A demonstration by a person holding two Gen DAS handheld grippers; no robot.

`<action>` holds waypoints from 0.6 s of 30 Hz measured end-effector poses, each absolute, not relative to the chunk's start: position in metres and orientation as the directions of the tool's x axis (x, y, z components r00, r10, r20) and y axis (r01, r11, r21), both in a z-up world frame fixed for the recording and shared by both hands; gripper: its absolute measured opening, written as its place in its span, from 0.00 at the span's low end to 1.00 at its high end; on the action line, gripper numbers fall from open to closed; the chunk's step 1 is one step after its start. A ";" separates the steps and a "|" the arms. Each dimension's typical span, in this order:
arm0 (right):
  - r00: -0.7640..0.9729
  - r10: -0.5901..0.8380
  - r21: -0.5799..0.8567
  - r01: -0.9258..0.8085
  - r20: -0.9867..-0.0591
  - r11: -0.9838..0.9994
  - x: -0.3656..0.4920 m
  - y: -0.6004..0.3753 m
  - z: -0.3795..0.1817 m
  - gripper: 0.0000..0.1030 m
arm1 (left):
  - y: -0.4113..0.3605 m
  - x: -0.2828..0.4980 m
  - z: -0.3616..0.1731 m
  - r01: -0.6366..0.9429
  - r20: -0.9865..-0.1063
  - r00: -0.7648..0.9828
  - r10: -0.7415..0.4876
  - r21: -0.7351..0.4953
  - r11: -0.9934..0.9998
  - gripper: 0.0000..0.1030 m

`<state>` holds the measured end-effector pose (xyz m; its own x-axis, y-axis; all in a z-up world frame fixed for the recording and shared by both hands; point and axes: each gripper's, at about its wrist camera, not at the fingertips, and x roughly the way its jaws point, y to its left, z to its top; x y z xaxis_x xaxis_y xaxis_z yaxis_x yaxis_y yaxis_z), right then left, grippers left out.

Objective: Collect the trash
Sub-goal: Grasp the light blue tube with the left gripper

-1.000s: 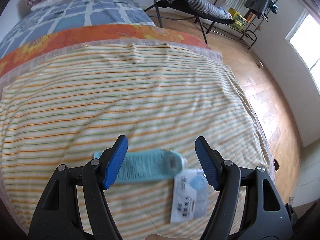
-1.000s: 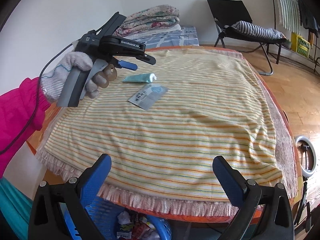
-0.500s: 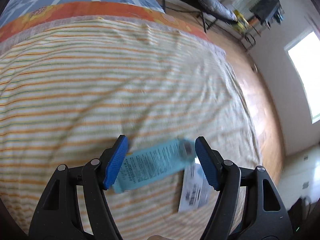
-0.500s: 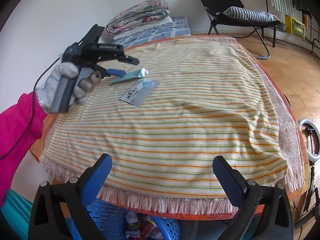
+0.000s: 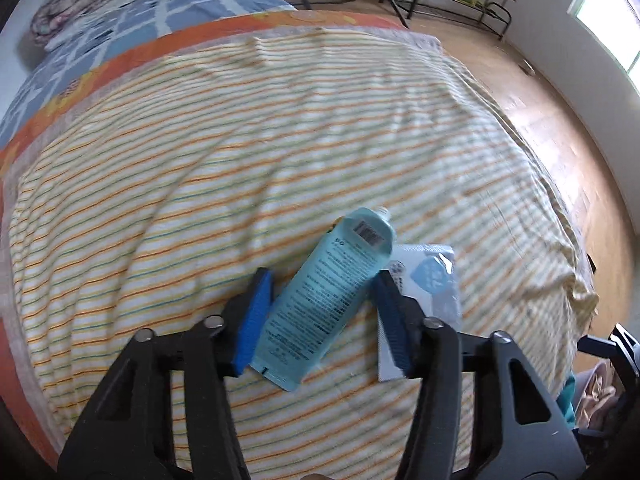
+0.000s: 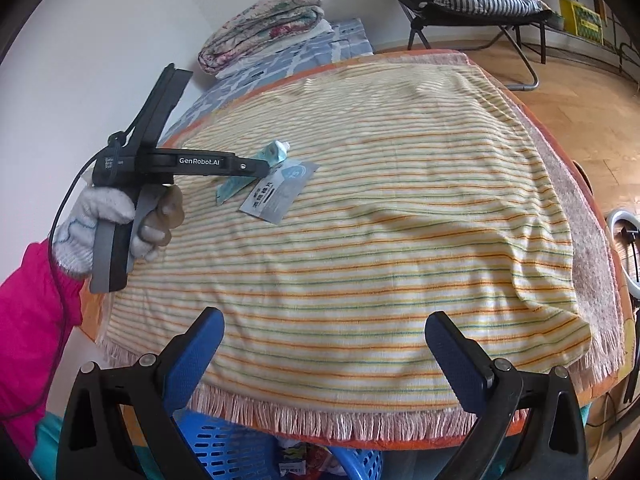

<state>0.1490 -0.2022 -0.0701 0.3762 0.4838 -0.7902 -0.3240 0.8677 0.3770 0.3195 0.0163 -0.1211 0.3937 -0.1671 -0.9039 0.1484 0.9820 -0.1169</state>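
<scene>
A teal tube (image 5: 328,296) lies slantwise on the striped blanket (image 5: 240,140), cap pointing away. My left gripper (image 5: 323,316) straddles it; its jaws are closing and both blue pads (image 5: 256,316) touch the tube's sides. A grey-white sachet (image 5: 432,276) lies flat just right of the tube, partly under the right finger. In the right wrist view a gloved hand holds the left gripper (image 6: 256,168) over the tube (image 6: 276,152) and the sachet (image 6: 280,190). My right gripper (image 6: 324,344) hangs open over the blanket's fringed near edge, nothing between its fingers.
A blue basket (image 6: 224,452) with wrappers inside stands on the floor below the bed's near edge. A folded quilt (image 6: 264,24) lies at the bed's far end. A black folding chair (image 6: 480,4) and a ring light (image 6: 624,236) stand on the wooden floor.
The left gripper came down over the tube and its jaws narrowed onto it. The tube turned from crosswise to slantwise between the pads. The right gripper shifted slightly, still open.
</scene>
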 end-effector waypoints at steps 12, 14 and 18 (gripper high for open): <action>0.322 0.524 0.468 -0.237 -0.789 0.851 0.209 -0.164 -0.078 0.95 | 0.057 0.296 -0.112 0.071 -0.880 0.455 -0.133 -0.113 0.991 0.21; 0.312 0.520 0.471 -0.221 -0.795 0.854 0.220 -0.156 -0.081 0.89 | 0.061 0.296 -0.114 0.082 -0.880 0.435 -0.189 -0.170 0.982 0.21; 0.306 0.535 0.507 -0.170 -0.788 0.845 0.234 -0.153 -0.081 0.86 | 0.050 0.295 -0.114 0.103 -0.874 0.452 -0.177 -0.145 0.984 0.55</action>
